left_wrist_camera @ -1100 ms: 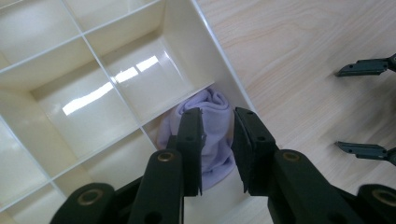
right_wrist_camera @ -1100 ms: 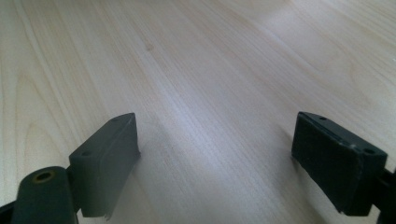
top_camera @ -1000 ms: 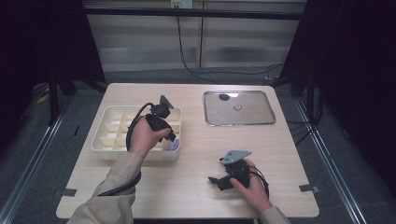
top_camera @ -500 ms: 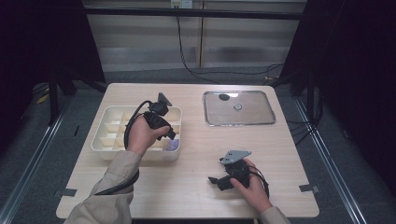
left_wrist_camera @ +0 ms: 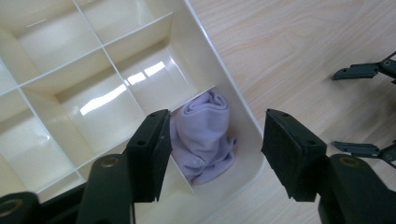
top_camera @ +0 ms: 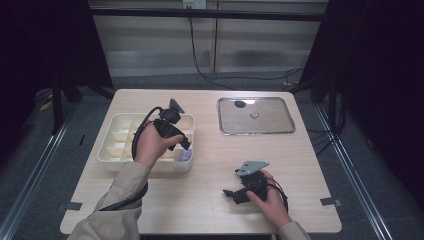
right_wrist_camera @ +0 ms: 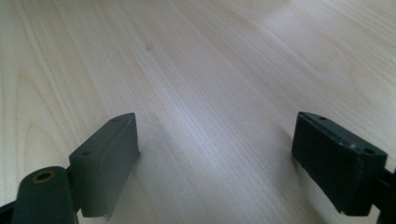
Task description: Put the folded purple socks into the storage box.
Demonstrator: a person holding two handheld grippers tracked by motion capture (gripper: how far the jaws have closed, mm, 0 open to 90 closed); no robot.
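Note:
A cream divided tray (top_camera: 107,150) sits on the left half of the table. A rolled lilac cloth (left_wrist_camera: 205,135) lies in its near right corner compartment (top_camera: 184,156). My left gripper (top_camera: 182,145) hangs just above that compartment and points down at it. Its jaws have just been opening and stand apart on either side of the cloth (left_wrist_camera: 215,149), with the pads clear of it. My right gripper (top_camera: 231,194) rests low on the table near the front edge, open, with bare wood between its pads (right_wrist_camera: 215,158).
A flat metal tray (top_camera: 255,115) lies at the back right with a small round piece and a dark spot on it. The tray's other compartments (left_wrist_camera: 93,93) look empty. The right gripper's fingertips (left_wrist_camera: 359,109) show at the edge of the left gripper view.
Both hands keep their places. The left gripper stays over the tray's near right corner, and the lilac cloth lies in the compartment under it.

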